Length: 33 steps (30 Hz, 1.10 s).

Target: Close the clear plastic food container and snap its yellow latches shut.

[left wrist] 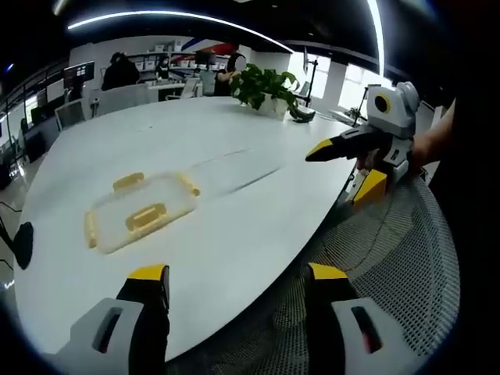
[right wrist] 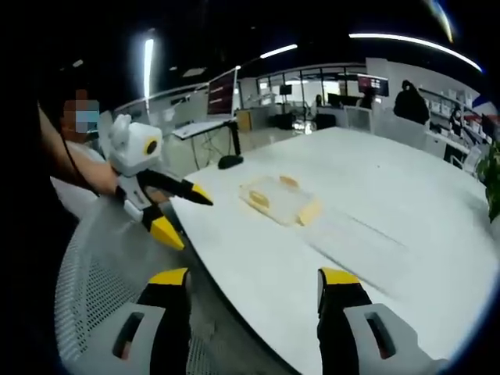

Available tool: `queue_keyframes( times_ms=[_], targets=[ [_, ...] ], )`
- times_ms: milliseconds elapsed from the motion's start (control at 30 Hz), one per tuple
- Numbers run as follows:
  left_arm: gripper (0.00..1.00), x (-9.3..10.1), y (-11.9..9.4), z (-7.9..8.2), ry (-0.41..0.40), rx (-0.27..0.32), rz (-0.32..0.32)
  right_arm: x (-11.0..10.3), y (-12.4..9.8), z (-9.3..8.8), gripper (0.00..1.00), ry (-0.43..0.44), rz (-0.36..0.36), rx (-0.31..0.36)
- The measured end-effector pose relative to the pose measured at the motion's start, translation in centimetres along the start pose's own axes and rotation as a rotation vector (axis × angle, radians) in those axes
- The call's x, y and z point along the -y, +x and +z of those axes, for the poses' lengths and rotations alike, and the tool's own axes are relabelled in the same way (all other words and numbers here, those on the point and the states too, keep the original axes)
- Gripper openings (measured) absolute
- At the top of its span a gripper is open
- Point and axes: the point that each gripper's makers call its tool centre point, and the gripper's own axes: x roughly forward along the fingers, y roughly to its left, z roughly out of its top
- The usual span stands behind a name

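While both jaws stand wide apart and hold nothing, the left hand-held gripper (left wrist: 234, 293) and the right hand-held gripper (right wrist: 254, 301) hang at the near edge of the white counter (left wrist: 258, 226), above a mesh chair (left wrist: 391, 258). Farther in lies the clear container (left wrist: 141, 212), flat, with yellow latches (left wrist: 145, 216) on its sides; its long axis runs left-near to right-far in the left gripper view. Being light on a smooth top, it may skid when one latch is pressed, or the lid may seat crookedly. A plant (left wrist: 262, 84) stands far off.
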Motion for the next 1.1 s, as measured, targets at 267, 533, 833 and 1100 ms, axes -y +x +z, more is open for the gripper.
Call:
queue_keyframes(
  times_ms=[267,533,833,1100],
  targets=[
    [0.68,-0.5,0.2,-0.6,-0.010,-0.038,0.026,0.5,-0.4,0.4,0.62,0.045,0.001,0.023],
    [0.68,-0.7,-0.1,0.0,-0.033,-0.010,0.029,0.5,-0.5,0.8,0.62,0.067,0.016,0.045],
    [0.58,-1.1,-1.0,2.3,-0.067,0.084,0.012,1.0,-0.9,2.4,0.61,0.103,0.023,0.103],
    [0.64,-0.4,-1.2,2.6,-0.053,0.076,-0.037,2.3,-1.4,4.2,0.61,0.110,-0.007,0.143]
  ],
)
